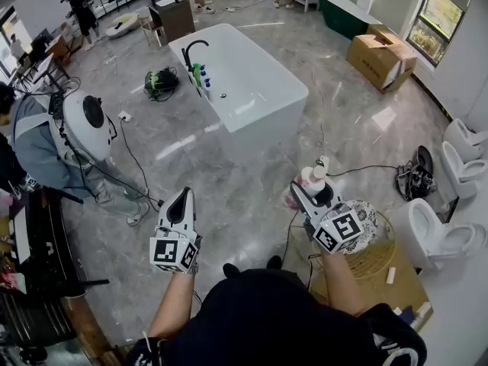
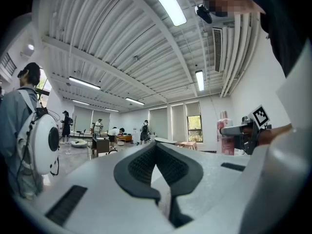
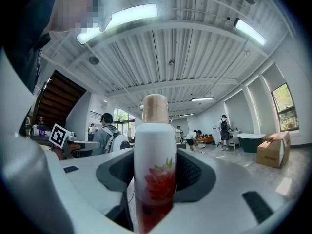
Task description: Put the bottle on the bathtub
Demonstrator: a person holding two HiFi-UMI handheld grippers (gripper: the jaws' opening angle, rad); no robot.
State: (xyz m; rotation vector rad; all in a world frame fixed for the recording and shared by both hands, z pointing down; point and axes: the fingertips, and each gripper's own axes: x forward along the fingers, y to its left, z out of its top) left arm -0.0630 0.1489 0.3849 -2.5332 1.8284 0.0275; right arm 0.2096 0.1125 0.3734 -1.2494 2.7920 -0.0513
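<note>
Grey floor (image 1: pixel 229 174), white bathtub (image 1: pixel 252 82) ahead. Right gripper (image 1: pixel 308 192) clamped on bottle (image 3: pixel 155 150); left gripper (image 2: pixel 156 147) closed, empty.

The bathtub (image 1: pixel 244 82) stands mid-floor (image 1: pixel 229 174), well ahead of both tools. On its left rim sits a faucet (image 1: pixel 191 52), with a few small bottles (image 1: pixel 201 78) just beside it. A bag (image 1: pixel 160 82) lies on the floor left of the bathtub. To the right, well apart, is a cardboard box (image 1: pixel 381 56), and a second tub (image 1: pixel 347 14) lies behind that. Toilets (image 1: pixel 438 235) line the right wall. A person (image 1: pixel 46 143) stands at the far left. Nearest the camera, the left tool (image 1: pixel 183 198) hangs left of the right tool (image 1: pixel 309 193) — the bottle (image 1: pixel 311 180) stands upright between the right tool's jaws, just left of a wire-framed stand (image 1: pixel 377 250).
</note>
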